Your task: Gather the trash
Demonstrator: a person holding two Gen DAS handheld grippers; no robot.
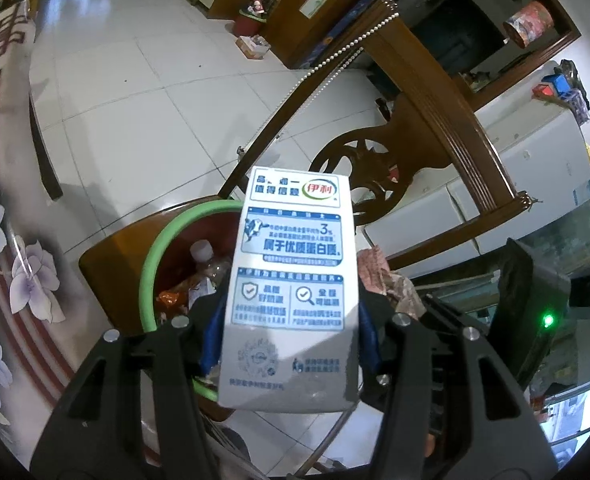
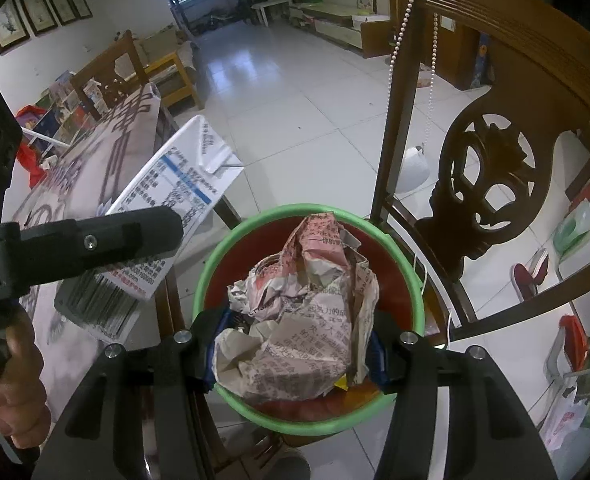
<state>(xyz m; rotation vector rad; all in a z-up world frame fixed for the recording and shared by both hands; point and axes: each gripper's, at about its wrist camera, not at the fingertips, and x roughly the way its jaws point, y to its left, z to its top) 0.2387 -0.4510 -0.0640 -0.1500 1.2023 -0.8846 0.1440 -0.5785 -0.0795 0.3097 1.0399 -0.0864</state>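
Note:
My left gripper (image 1: 291, 320) is shut on a white and blue milk carton (image 1: 295, 280) and holds it upright beside a green-rimmed red trash bin (image 1: 151, 264). The bin holds a plastic bottle (image 1: 207, 258) and an orange wrapper (image 1: 171, 300). My right gripper (image 2: 295, 350) is shut on a crumpled newspaper ball (image 2: 307, 312) and holds it right over the bin (image 2: 215, 256). The carton (image 2: 183, 184) and the left gripper (image 2: 95, 240) show at the left of the right wrist view, over the table edge.
The bin stands on a brown wooden chair (image 2: 491, 184) with a carved back. A table with a flowered cloth (image 1: 19, 272) lies to the left. A bead cord (image 2: 407, 20) hangs by the chair. White tiled floor (image 2: 295, 92) stretches beyond.

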